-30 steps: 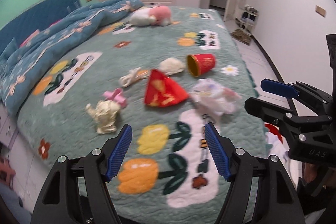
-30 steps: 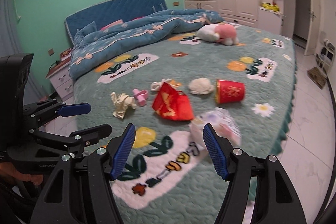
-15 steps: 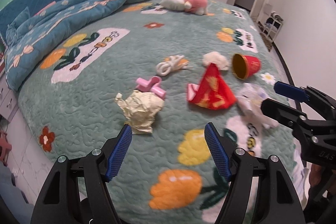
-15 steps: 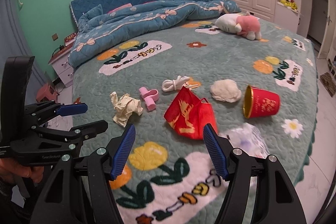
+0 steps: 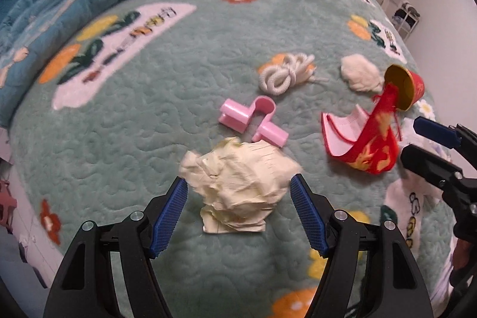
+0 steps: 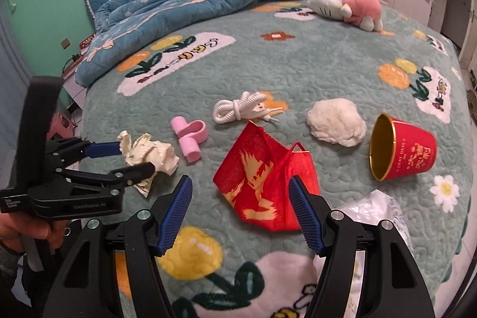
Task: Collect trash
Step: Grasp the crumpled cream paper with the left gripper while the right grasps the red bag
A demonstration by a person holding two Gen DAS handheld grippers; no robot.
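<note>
While the jaws are spread: left gripper (image 5: 238, 192) brackets the paper wad (image 5: 238, 184), one pad on each side, neither yet pinching; the stance reads as a pick about to close.
Paper wad: crumpled cream sheet lying on the blanket (image 6: 313, 55), near the bed's left edge; soft, so it should crush a little under the pads.
Right gripper (image 6: 238, 195): released, hovering low before the red bag (image 6: 262, 181), holding nothing; probably lined up for that piece.
Red bag: slumped open on its side, handle loop up, so a pinch on the fabric would do.
Clip (image 6: 190, 139): pink plastic, just beyond the wad, apart from it.
Cord (image 6: 238, 109): white coil, farther in.
Tissue (image 6: 337, 121): white ball beside the cup (image 6: 399, 151), which lies tipped, mouth toward the bag.
Plastic wrap (image 6: 378, 210): clear, crumpled, near the bed's right edge.
Surface: plush quilted green blanket with flowers; it gives under pressure.
Room: blue duvet (image 6: 193, 2) heaped by the headboard, plush toy (image 6: 345, 5), green wall, white wardrobes.
</note>
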